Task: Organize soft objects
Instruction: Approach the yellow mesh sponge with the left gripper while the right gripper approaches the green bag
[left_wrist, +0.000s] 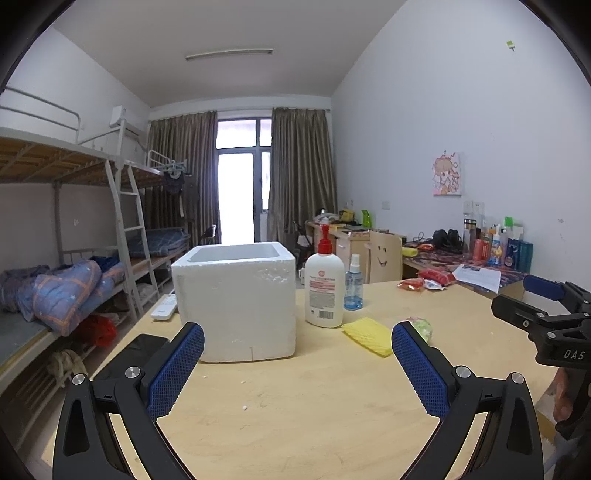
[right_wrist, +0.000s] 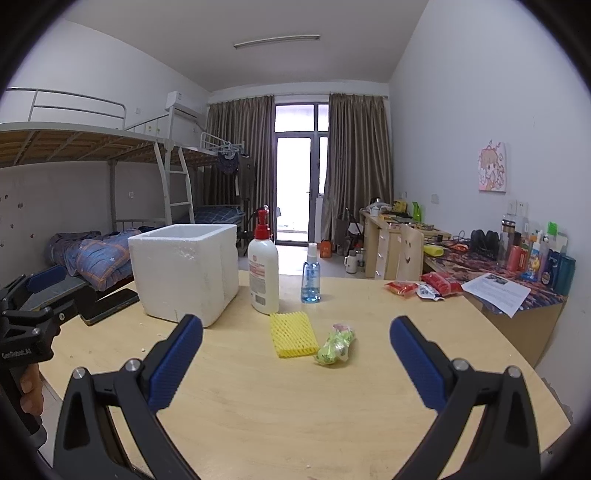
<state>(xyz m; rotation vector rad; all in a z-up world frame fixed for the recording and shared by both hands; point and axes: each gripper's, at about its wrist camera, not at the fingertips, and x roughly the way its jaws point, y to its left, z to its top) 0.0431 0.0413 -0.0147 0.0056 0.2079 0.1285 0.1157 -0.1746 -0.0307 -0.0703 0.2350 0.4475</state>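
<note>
A yellow foam net sleeve (right_wrist: 293, 334) lies flat on the wooden table (right_wrist: 295, 406); it also shows in the left wrist view (left_wrist: 369, 335). A green soft packet (right_wrist: 335, 347) lies just right of it, partly hidden behind my fingertip in the left wrist view (left_wrist: 421, 328). A white foam box (left_wrist: 236, 299) (right_wrist: 186, 273) stands open-topped to the left. My left gripper (left_wrist: 297, 363) is open and empty, in front of the box. My right gripper (right_wrist: 295, 358) is open and empty, just short of the sleeve and packet.
A lotion pump bottle (right_wrist: 263, 275) and a small blue spray bottle (right_wrist: 310, 277) stand behind the sleeve. A black phone (right_wrist: 110, 304) and a white remote (left_wrist: 164, 307) lie left of the box. Red snack packets (right_wrist: 424, 288) and paper (right_wrist: 496, 291) lie at the far right.
</note>
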